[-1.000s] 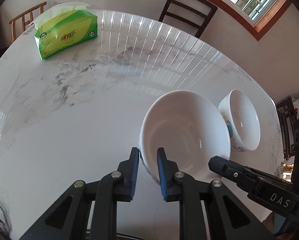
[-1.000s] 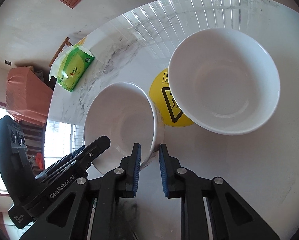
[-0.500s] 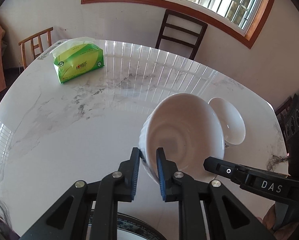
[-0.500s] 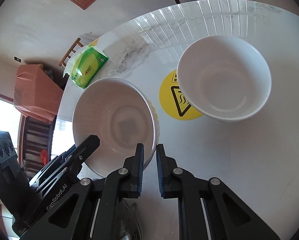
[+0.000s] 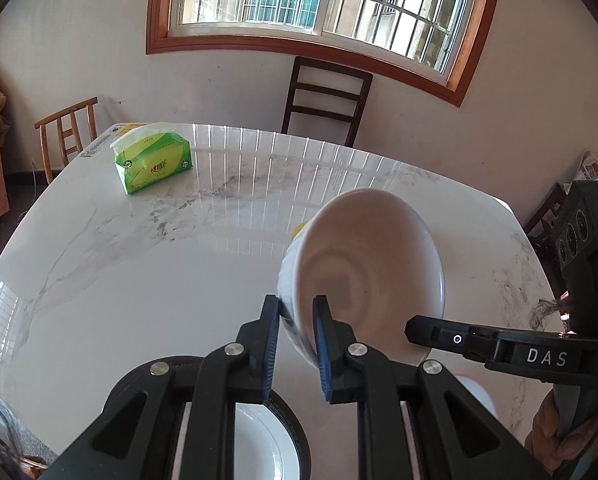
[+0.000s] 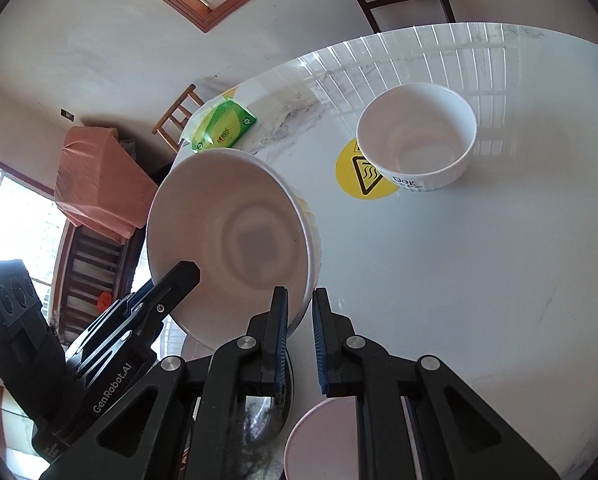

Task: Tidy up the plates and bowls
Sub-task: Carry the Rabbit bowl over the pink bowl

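Right hand-held gripper (image 6: 299, 332) clamps the near rim of a large white bowl (image 6: 231, 240), held tilted with its inside facing the camera, above the marble worktop (image 6: 479, 280). Left hand-held gripper (image 6: 179, 276) touches the same bowl's lower-left rim; its other finger is hidden. A second white bowl (image 6: 417, 136) stands upright further back, partly over a yellow warning sticker (image 6: 355, 176). Green tissue pack (image 6: 225, 126) at the far edge. Small pale bowl (image 6: 323, 440) below the fingers.
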